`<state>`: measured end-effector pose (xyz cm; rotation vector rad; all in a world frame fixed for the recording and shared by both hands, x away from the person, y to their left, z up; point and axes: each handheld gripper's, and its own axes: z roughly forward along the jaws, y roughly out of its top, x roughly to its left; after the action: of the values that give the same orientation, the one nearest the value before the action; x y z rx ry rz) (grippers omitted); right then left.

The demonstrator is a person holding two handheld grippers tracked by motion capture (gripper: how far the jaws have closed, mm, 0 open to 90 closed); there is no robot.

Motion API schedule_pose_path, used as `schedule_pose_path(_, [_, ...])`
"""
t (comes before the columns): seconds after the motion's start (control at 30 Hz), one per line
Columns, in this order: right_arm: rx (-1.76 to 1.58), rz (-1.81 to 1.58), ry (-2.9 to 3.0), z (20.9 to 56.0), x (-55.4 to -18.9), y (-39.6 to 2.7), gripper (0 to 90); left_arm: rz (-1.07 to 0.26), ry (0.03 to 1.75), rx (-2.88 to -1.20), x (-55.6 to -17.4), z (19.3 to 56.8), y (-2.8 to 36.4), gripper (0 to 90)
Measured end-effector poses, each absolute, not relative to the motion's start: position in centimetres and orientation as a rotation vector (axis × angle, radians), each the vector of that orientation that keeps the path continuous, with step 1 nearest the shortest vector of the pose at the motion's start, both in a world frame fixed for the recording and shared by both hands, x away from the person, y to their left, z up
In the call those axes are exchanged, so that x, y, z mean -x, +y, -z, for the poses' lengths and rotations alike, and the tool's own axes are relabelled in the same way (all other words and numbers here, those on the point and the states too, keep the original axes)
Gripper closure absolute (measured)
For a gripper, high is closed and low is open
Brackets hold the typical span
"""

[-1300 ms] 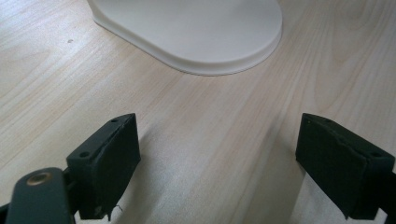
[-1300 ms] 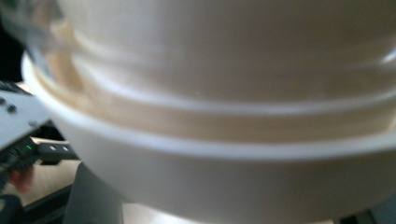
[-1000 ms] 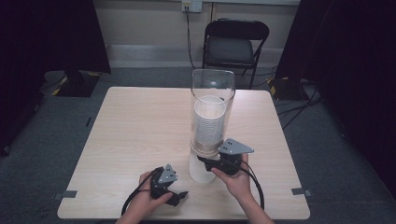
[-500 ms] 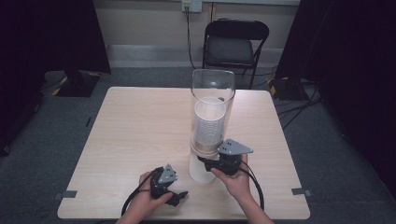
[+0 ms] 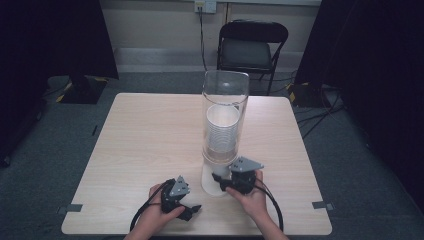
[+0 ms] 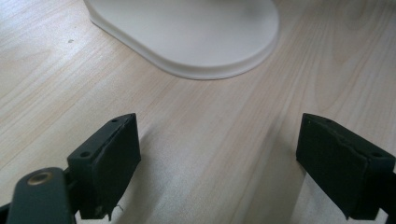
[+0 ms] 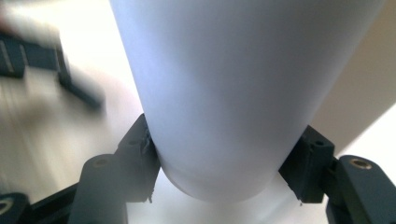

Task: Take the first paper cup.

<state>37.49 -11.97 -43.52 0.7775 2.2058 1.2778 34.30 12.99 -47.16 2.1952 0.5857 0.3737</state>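
Cup dispenser [image 5: 224,130] stands at centre frame on the table [image 5: 140,140]. Left gripper [image 5: 192,210], lower left, jaws spread and empty; right gripper [image 5: 219,180] clamps a white cup [image 7: 224,102] beneath the dispenser. Nothing has shifted since earlier.

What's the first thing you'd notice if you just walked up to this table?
The tall clear tube standing upright near the middle of the wooden table, with a stack of white cups inside it. Right below it, the right gripper has its jaws on both sides of a white cup hanging under the tube. The left gripper rests open on the table just in front of the tube's white base.
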Motion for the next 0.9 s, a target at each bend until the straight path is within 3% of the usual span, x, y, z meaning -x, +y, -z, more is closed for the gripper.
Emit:
schedule_pose_path(0.07, [-0.812,-1.305,2.218,45.8,-36.6,-12.2,36.8,-0.373,0.579,-2.201,-34.4,47.1,13.0,12.7])
schedule_pose_path(0.8, [-0.764,-1.18,2.331,46.0,-35.2,-16.2,35.6,-0.388,0.589,-2.215,-34.3,47.1,12.9,12.1])
schedule_pose_path(0.9, [-0.76,-1.204,2.317,46.1,-35.0,-16.7,35.5,-0.37,0.565,-2.201,-34.2,47.1,13.0,16.3])
